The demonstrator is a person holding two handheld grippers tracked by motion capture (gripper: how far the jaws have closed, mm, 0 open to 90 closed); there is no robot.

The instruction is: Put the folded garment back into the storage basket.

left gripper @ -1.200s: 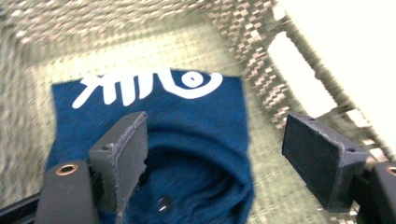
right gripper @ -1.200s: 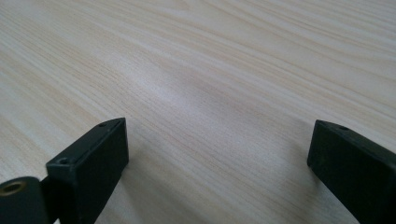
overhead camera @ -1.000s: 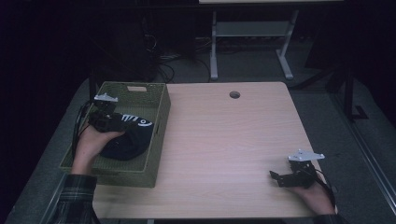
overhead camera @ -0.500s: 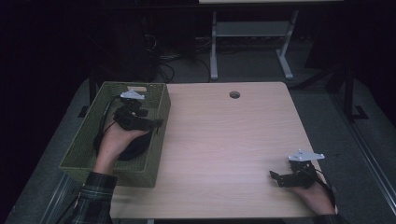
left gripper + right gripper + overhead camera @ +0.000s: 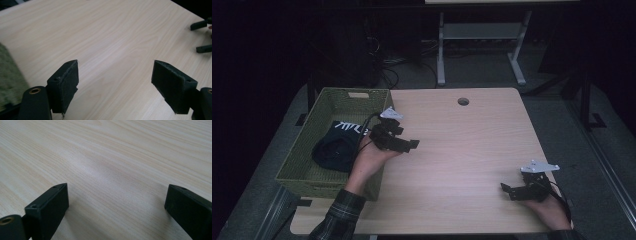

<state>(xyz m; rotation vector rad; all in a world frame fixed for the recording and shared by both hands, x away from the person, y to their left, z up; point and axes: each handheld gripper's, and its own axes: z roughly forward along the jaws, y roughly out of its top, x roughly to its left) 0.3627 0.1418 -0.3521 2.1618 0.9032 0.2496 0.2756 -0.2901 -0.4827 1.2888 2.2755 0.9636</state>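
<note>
- Judging progress from how things lie: the dark garment [image 5: 337, 147] sits bundled inside the green woven basket [image 5: 307, 167] at the left edge of the surface [image 5: 472, 150], white lettering showing on its upper fold. The putting-away looks done.
- Left gripper [image 5: 404, 144] hovers over the surface just beside the basket's right wall, clear of the garment. In the left gripper view its fingers [image 5: 65, 85] stand wide apart with bare wood between them; nothing held.
- Right gripper [image 5: 512, 191] rests near the front right corner of the surface, well apart from the basket. In the right gripper view its fingers [image 5: 50, 207] are likewise wide, with plain wood grain between them; nothing held.
- The rest of the surface carries nothing else to collect; a round cable hole [image 5: 463, 101] sits near the back edge.
- Left to do, as far as can be told: little or nothing for this garment. It lies loosely heaped, not folded flat, toward the basket's front half, so tidying it could remain if neatness matters.
- Both hands appear free for a next item.
</note>
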